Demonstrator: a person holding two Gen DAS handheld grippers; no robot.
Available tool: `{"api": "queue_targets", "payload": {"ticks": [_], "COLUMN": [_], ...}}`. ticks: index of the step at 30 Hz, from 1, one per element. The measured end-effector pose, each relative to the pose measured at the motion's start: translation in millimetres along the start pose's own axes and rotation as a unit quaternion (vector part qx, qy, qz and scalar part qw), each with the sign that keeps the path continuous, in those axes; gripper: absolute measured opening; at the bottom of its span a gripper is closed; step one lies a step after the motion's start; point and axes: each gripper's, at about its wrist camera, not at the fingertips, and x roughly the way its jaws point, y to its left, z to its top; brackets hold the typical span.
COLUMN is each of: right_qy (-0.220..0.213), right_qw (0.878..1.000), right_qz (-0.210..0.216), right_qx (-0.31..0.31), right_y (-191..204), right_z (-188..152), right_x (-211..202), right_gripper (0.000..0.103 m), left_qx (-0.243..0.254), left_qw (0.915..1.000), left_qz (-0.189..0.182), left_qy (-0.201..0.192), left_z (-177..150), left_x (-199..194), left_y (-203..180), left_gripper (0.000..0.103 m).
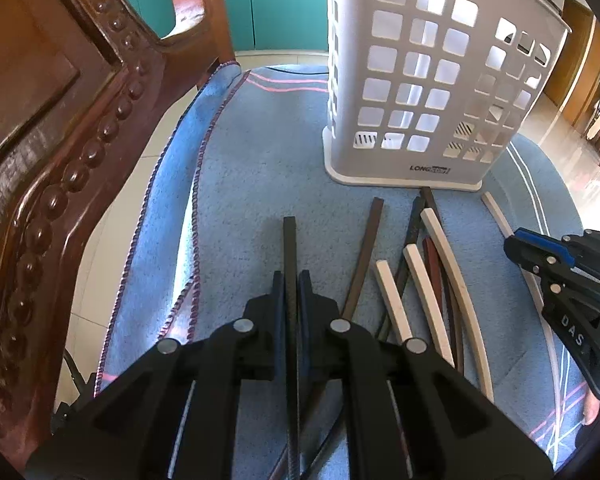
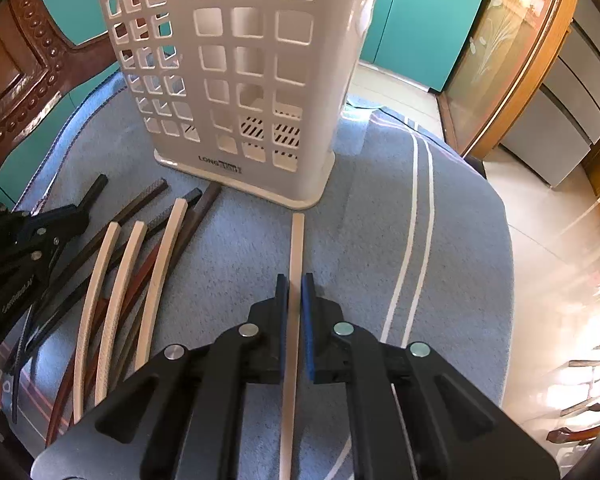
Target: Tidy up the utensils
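My left gripper (image 1: 291, 278) is shut on a black chopstick (image 1: 289, 240) that pokes out ahead of the pads over the blue cloth. My right gripper (image 2: 296, 282) is shut on a cream chopstick (image 2: 297, 240), whose far end points at the foot of the white perforated utensil holder (image 2: 240, 80). The holder (image 1: 420, 80) stands upright on the cloth just beyond both sticks. Between the grippers lies a loose pile of cream, brown and black chopsticks (image 1: 420, 280), also visible in the right wrist view (image 2: 132, 272). Each gripper shows in the other's view: right gripper (image 1: 514, 246), left gripper (image 2: 80, 210).
A blue cloth (image 1: 260, 168) with pale stripes (image 2: 414, 240) covers the round table. A carved wooden chair back (image 1: 60, 140) rises close on the left. Teal cabinets (image 2: 420, 20) and a tiled floor (image 2: 548, 260) lie beyond the table's edge.
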Motion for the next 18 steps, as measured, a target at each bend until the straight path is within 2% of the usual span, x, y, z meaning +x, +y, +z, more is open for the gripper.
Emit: {"api": "queue_targets", "payload": {"ticks": [5, 9, 14, 18], "right_qy": [0.001, 0.003, 0.006, 0.006], "right_qw": [1.0, 1.0, 1.0, 1.0], "right_qz": [0.001, 0.021, 0.019, 0.019], "right_qx": [0.005, 0.016, 0.011, 0.011], "right_y": [-5, -13, -10, -9], "right_z": [-6, -5, 1, 0], "right_x": [-3, -5, -3, -3], "right_gripper": [0.018, 0.019, 0.02, 0.02], "left_qx": [0.007, 0.007, 0.001, 0.002], "left_qw": [0.9999, 0.9999, 1.0, 1.0], "left_qz": [0.012, 0.012, 0.002, -0.004], "left_qy": [-0.002, -0.001, 0.001, 0.001], "left_z": [2, 3, 3, 4], "left_x": [-5, -5, -5, -6], "left_y": [-4, -5, -2, 0], "left_gripper": [0.014, 0.016, 0.016, 0.025]}}
